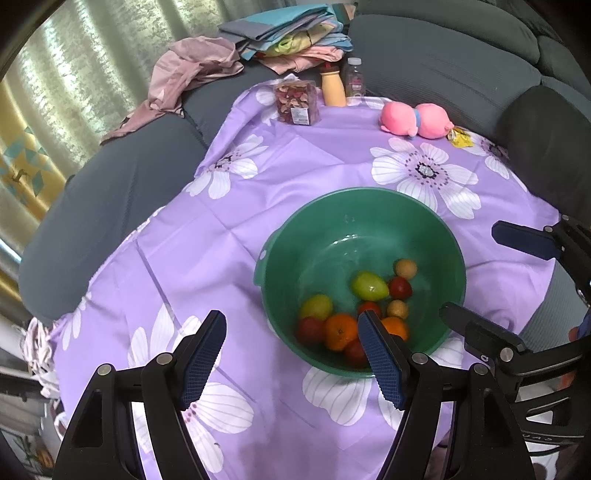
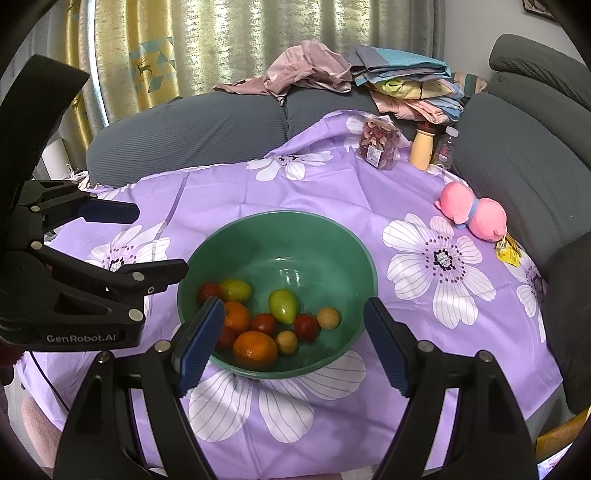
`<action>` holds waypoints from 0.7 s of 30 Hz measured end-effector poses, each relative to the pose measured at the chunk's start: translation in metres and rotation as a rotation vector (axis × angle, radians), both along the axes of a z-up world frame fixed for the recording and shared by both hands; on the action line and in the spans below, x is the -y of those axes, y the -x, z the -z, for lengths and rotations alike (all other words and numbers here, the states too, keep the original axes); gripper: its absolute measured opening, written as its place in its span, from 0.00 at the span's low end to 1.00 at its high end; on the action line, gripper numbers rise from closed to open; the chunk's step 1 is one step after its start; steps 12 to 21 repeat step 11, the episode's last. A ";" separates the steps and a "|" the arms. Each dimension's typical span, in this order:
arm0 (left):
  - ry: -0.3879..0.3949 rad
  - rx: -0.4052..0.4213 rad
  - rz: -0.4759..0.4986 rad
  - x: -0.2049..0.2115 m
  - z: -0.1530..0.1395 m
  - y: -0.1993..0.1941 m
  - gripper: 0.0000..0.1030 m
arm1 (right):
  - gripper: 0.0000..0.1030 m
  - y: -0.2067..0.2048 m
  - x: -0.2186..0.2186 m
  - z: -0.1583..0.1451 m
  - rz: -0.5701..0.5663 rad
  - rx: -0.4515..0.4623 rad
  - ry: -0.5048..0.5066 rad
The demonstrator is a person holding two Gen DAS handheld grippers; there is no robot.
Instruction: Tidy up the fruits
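Note:
A green bowl (image 1: 332,206) stands on the purple flowered cloth; it also shows in the right wrist view (image 2: 343,240). Inside lie several fruits: two oranges (image 2: 255,349), yellow-green mangoes (image 2: 282,304), red fruits (image 2: 306,326) and small tan ones (image 2: 328,317). My left gripper (image 1: 291,360) is open and empty, above the cloth at the bowl's near left rim. My right gripper (image 2: 293,347) is open and empty, above the bowl's near rim. Each gripper shows in the other's view, the right (image 1: 480,273) and the left (image 2: 155,240).
At the far edge of the cloth stand a clear box of dried petals (image 1: 297,101), an orange bottle (image 1: 333,88) and a small clear bottle (image 1: 354,77). A pink plush toy (image 1: 417,120) and a yellow packet (image 1: 460,138) lie at the right. Grey sofa cushions (image 1: 443,66) with piled clothes (image 1: 288,33) surround the table.

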State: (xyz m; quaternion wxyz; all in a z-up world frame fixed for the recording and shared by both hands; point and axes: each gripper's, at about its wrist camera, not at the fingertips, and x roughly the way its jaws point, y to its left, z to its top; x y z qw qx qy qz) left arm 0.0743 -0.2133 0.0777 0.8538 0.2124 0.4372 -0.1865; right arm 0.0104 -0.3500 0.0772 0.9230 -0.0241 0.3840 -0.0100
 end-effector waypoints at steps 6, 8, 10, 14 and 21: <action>0.000 -0.003 -0.004 0.000 0.002 -0.003 0.72 | 0.76 0.000 0.000 0.000 -0.001 0.000 -0.001; -0.001 -0.004 -0.006 0.000 0.002 -0.004 0.72 | 0.76 0.000 0.000 0.000 -0.001 0.000 -0.001; -0.003 -0.004 -0.006 -0.001 0.002 -0.004 0.72 | 0.76 0.000 0.000 0.000 -0.002 0.001 -0.001; -0.004 -0.004 -0.007 -0.001 0.002 -0.004 0.72 | 0.76 0.000 0.000 0.000 -0.002 0.000 -0.001; -0.004 -0.004 -0.007 -0.001 0.002 -0.004 0.72 | 0.76 0.000 0.000 0.000 -0.002 0.000 -0.001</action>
